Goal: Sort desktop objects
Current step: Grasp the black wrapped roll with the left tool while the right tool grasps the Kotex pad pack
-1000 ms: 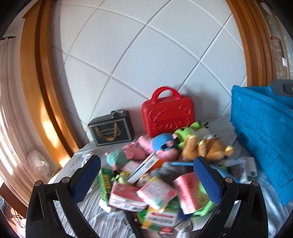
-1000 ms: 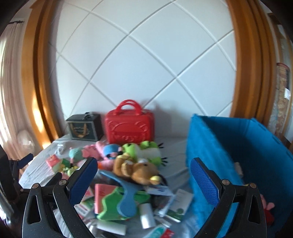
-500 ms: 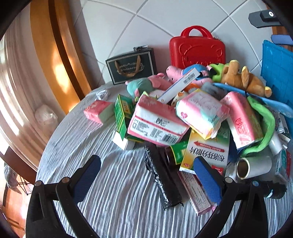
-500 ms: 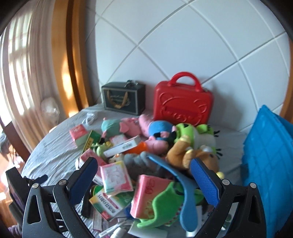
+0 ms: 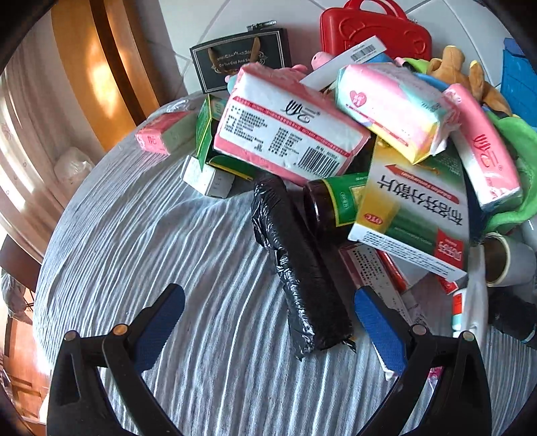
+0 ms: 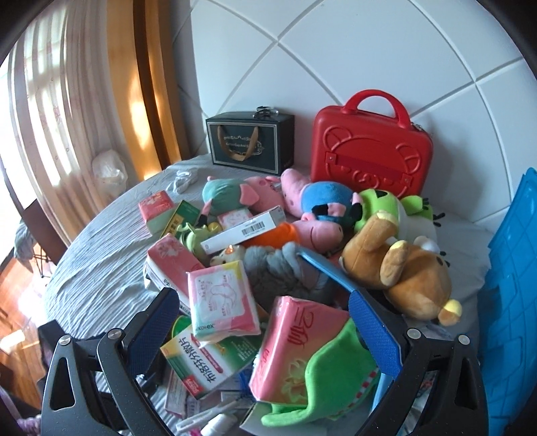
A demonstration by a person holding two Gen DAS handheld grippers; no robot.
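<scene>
Grey cloth [image 5: 141,234] wrinkles: wide-jawed left gripper [image 5: 268,322] nudging black roll [image 5: 295,268] could topple the pile; right gripper [image 6: 261,322] gapes, empty.

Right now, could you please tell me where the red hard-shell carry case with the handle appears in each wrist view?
Left wrist view: the red hard-shell carry case is at the top edge, right of centre, behind the pile.
Right wrist view: it stands upright, upper right of centre, against the wall.
Shared landmark: the black gift box just to its left.
</scene>
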